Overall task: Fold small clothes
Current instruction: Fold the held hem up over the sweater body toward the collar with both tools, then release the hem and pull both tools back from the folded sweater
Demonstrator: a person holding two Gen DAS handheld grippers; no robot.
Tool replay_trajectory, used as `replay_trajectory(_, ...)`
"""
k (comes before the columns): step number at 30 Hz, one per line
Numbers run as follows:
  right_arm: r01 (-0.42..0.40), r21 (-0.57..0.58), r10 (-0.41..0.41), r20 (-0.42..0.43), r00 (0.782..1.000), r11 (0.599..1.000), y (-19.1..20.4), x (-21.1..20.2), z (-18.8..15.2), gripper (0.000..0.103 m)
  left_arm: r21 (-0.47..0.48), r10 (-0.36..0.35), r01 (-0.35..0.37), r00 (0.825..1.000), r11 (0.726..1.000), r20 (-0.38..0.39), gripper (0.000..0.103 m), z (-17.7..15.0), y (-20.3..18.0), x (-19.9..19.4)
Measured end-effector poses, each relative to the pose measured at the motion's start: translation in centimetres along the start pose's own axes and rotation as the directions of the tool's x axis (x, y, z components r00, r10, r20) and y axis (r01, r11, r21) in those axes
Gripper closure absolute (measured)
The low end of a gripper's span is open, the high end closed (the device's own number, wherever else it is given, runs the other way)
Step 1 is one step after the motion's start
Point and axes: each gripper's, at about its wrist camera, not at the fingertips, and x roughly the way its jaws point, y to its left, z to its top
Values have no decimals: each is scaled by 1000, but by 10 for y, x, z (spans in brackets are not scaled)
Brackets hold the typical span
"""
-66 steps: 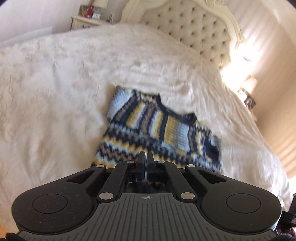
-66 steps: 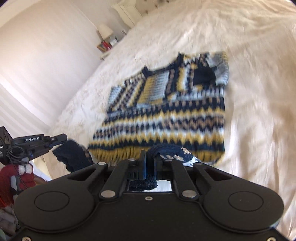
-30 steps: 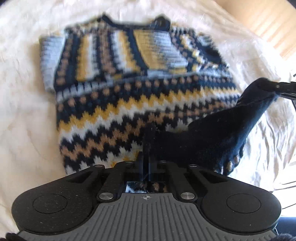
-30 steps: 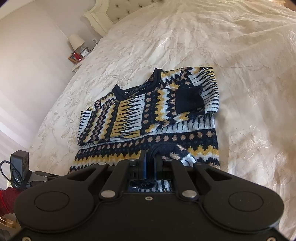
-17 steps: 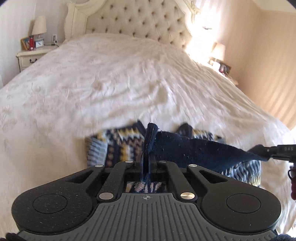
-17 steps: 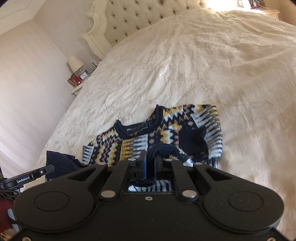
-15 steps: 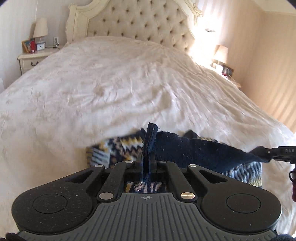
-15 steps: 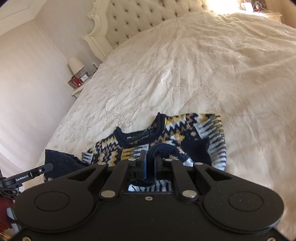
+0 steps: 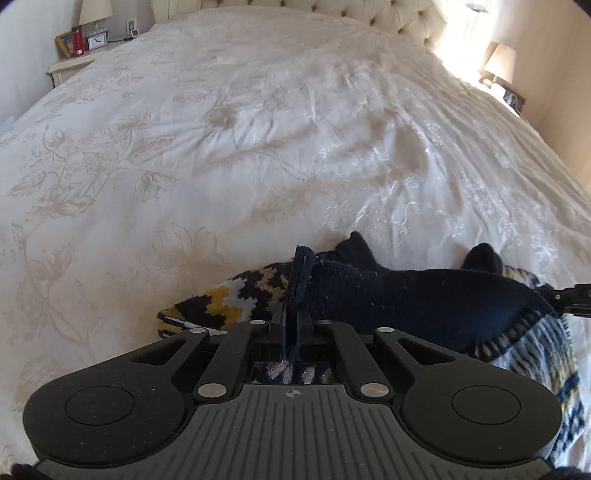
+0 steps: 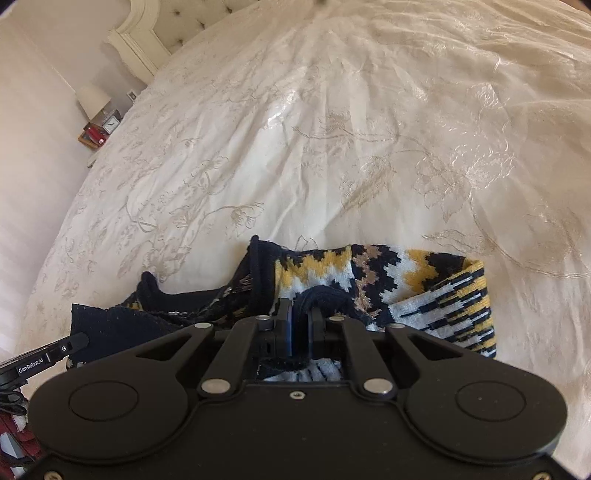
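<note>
Both wrist views look low across the bed (image 9: 258, 147), sharing the sweater (image 10: 406, 288).

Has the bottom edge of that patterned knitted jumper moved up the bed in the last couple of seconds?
Yes. The navy, yellow and white knitted jumper's hem, pinched by both hand-held grippers, has been carried towards the tufted cream headboard, over its upper half.

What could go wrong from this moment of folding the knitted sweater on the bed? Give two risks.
1. Both claws, left and right, pinch only thin bits of the sweater hem; the knit may slip out.
2. The hem stretched between them sags over the neckline, so the fold may land crooked on the bedspread.
</note>
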Motion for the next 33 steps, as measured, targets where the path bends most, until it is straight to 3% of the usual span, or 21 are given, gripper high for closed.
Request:
replay_trajectory(5,17,21,-17,-20,1000,1000,-10,13,-3,88,-49,40,-44,996,998,-79,94,2,13,25)
replay_trajectory(9,7,49,-5,-28,1000,999,-16,16,-1,85,-129,52,-67,992,989,-116,80,8,24,33)
replay_trajectory(11,-3,69,4,-22,1000,998,-19,16,2,83,-138,58,-76,990,988,-125,78,11,25,32)
replay_trajectory(12,-10,76,12,-17,1000,997,-19,15,3,79,-139,62,-80,990,987,-129,78,13,24,32)
replay_trajectory(16,-18,71,12,87,996,997,-17,-1,12,30,-150,78,-95,991,984,-112,76,21,24,19)
replay_trajectory(19,-7,87,-4,131,991,996,-17,-13,19,29,-163,88,-103,991,981,-99,68,28,22,5)
replay_trajectory(24,44,-20,-42,107,993,999,-3,-30,14,29,-194,38,-64,990,979,-136,54,31,14,-18)
replay_trajectory(28,56,-128,-49,62,997,990,17,-37,-8,29,-203,15,-44,989,978,-145,54,15,-4,-35)
replay_trajectory(33,43,-271,-46,-6,999,962,52,-38,-45,29,-132,-4,-21,983,991,-183,53,-25,-35,-47)
